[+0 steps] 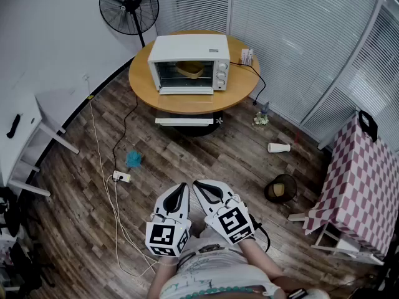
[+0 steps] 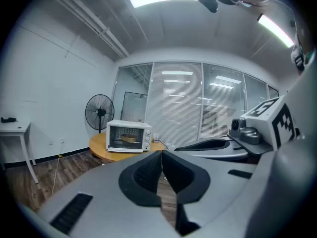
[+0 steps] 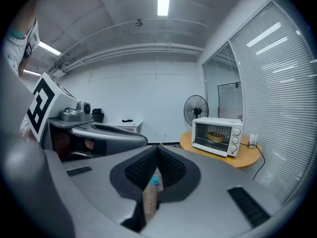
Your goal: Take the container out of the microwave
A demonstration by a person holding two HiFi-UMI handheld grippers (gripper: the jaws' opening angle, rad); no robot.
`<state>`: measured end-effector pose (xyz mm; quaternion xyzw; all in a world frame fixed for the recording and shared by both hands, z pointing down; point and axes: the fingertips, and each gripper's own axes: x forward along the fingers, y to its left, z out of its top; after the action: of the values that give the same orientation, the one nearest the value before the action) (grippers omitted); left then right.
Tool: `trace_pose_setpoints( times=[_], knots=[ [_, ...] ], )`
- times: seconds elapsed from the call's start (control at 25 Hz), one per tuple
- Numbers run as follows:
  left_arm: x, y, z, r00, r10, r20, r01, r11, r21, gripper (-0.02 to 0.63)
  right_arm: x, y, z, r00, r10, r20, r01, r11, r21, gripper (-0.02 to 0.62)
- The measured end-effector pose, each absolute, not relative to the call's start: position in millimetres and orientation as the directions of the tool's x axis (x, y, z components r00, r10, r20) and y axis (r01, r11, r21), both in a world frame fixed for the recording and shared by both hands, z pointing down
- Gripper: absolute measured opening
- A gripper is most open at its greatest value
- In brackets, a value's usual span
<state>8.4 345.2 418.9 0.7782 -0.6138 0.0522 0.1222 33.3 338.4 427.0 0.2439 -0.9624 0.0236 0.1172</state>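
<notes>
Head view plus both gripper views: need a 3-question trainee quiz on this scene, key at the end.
1. True or false: the container is inside the microwave.
2. What stands behind the round table, against the wall? A) a fan B) a ladder C) a fridge
3. What do the left tongs and the right tongs hold?

Key:
1. True. It shows through the front glass.
2. A.
3. Nothing. Both are shut and empty, held well short of the table.
</notes>
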Motion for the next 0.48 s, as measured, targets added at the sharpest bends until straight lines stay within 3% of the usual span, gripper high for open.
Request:
trace_pose_setpoints(
  times=[0.48],
  knots=[
    [12.8, 353.3, 423.6, 0.23, -0.943, 0.24, -0.97, -0.203, 0.133, 0.015, 37.2, 348.2, 430.2, -0.869, -0.44, 0.227, -0.45, 0.893, 0.012, -0.005]
  ],
)
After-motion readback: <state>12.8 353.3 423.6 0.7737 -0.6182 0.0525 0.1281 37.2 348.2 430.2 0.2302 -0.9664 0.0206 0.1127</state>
